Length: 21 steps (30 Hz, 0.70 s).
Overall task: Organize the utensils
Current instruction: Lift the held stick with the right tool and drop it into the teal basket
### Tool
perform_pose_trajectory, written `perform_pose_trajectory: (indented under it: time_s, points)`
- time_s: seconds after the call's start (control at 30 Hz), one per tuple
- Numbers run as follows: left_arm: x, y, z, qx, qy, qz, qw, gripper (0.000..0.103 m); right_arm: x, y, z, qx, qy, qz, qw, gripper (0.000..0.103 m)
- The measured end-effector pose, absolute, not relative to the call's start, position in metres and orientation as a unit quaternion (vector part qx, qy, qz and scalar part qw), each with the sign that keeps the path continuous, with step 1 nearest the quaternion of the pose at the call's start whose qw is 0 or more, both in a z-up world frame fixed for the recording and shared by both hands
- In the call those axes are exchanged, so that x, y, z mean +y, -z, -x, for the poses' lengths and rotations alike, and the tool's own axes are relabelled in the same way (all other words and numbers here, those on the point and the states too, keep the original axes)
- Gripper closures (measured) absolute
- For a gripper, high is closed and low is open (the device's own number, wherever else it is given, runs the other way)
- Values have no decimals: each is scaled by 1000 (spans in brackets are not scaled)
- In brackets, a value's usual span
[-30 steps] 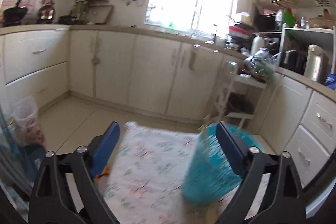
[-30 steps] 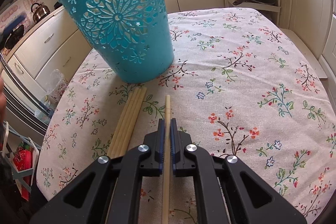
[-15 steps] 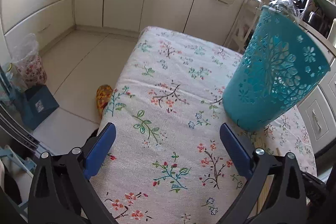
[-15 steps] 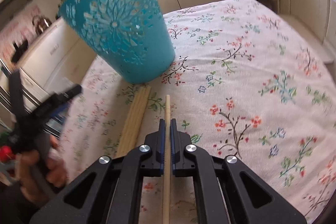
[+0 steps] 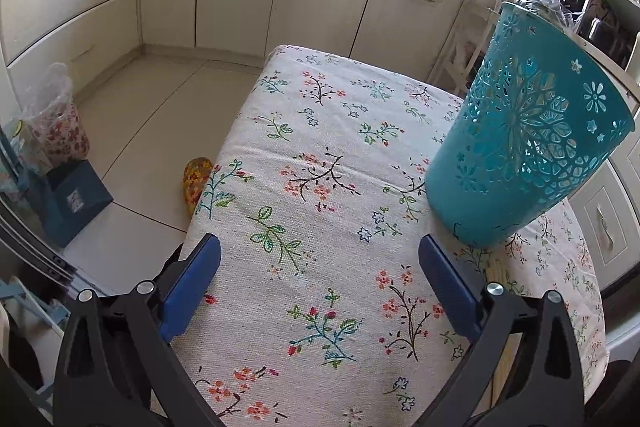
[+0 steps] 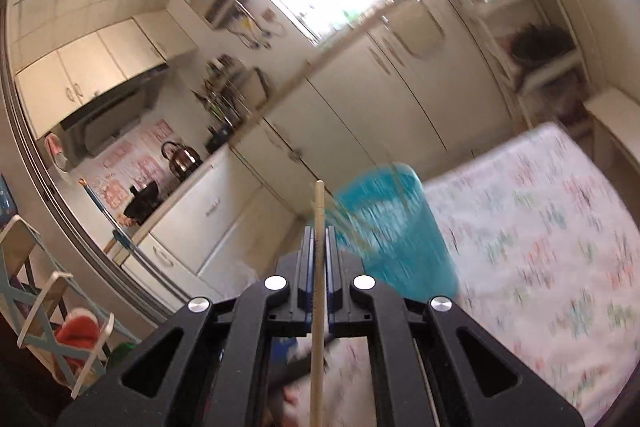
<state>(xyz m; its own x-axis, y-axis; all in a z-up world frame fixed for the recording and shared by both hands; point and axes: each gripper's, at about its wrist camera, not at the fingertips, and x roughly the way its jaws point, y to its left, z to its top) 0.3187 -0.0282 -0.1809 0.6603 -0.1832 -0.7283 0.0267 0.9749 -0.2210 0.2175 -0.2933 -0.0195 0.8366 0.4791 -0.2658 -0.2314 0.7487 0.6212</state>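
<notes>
Right gripper (image 6: 319,239) clamps a chopstick (image 6: 318,291); left gripper (image 5: 319,259) gapes empty.

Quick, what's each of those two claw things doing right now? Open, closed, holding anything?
Left gripper: jaws wide open, nothing between them, over the floral tablecloth.
Right gripper: jaws shut on one wooden chopstick.
</notes>
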Motion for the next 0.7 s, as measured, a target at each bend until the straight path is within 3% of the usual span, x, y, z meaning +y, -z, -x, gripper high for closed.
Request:
perform_pose_trajectory:
  time_s: [0.2, 0.43, 0.7]
  points:
    - [-26, 182, -320, 410, 61, 105, 904, 8, -267, -22, -299, 158, -163, -264, 937, 97]
    - [-23, 183, -321, 408, 65, 117, 903, 8, -253, -4, -356, 214, -103, -208, 949, 97]
    - [-21, 185, -321, 409, 66, 121, 902, 8, -236, 11, -348, 257, -106, -141, 950, 97]
